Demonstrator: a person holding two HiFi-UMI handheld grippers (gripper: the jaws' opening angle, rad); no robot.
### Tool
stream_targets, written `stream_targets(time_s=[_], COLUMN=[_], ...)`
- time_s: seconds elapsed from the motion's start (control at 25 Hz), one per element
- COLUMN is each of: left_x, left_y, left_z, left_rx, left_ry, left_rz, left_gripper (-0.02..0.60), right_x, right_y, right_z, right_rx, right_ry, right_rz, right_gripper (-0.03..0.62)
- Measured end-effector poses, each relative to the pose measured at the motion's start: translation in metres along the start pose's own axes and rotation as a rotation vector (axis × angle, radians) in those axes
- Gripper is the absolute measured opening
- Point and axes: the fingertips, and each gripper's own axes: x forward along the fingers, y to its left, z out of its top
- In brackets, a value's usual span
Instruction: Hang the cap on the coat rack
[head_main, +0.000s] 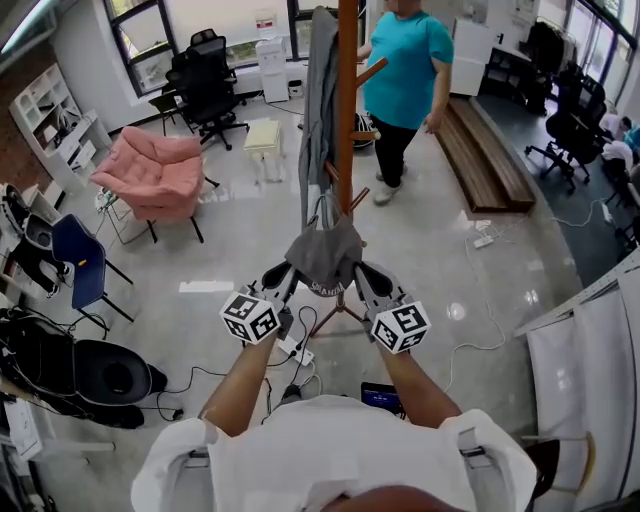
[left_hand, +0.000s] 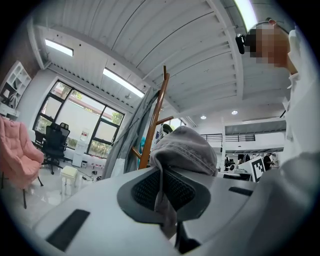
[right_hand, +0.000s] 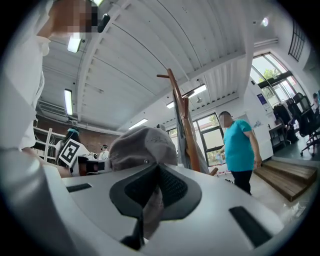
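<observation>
The left gripper (head_main: 288, 272) is closed on the left edge of the gray cap (head_main: 325, 255). In the left gripper view, a fold of the cap's fabric is pinched between the two jaws, which stand almost together, with only the cloth separating them. The right gripper (head_main: 362, 272) is closed in the same way on the right edge of the cap. The right gripper view shows the fabric clamped between its jaws and the crown rising above them.

The cap hangs between the two grippers in the air, crown up, and rests on no surface. It sits directly in front of the lower part of the coat rack (head_main: 346, 100). It appears to be just short of the wooden pole, but contact cannot be confirmed.

The coat rack stands upright on the tiled floor (head_main: 240, 250). A gray garment (head_main: 320, 90) hangs along the left side of its pole. A person in a teal shirt (head_main: 405, 60) stands beyond the rack. A pink armchair (head_main: 150, 175) stands well apart, to the left.
</observation>
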Motion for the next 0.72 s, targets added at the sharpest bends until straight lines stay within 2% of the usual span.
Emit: stream_targets(time_s=[0.36,0.52,0.72], left_x=[0.027,0.032,0.036], left_y=[0.021,0.028,0.034], left_z=[0.075,0.112,0.166], left_rx=[0.072,0.111,0.156], left_ry=[-0.058,-0.064,-0.134], left_rz=[-0.084,-0.125,-0.139], left_gripper=[0.023,0.023,0.022], right_x=[0.045,0.064,0.085], right_y=[-0.001,0.003,0.012], right_z=[0.071,0.102,0.152], right_rx=[-0.102,-0.112,-0.171], right_ry=[-0.072,-0.106,-0.164], right_rz=[-0.019,-0.031,-0.033], right_gripper=[0.026,0.026,0.026])
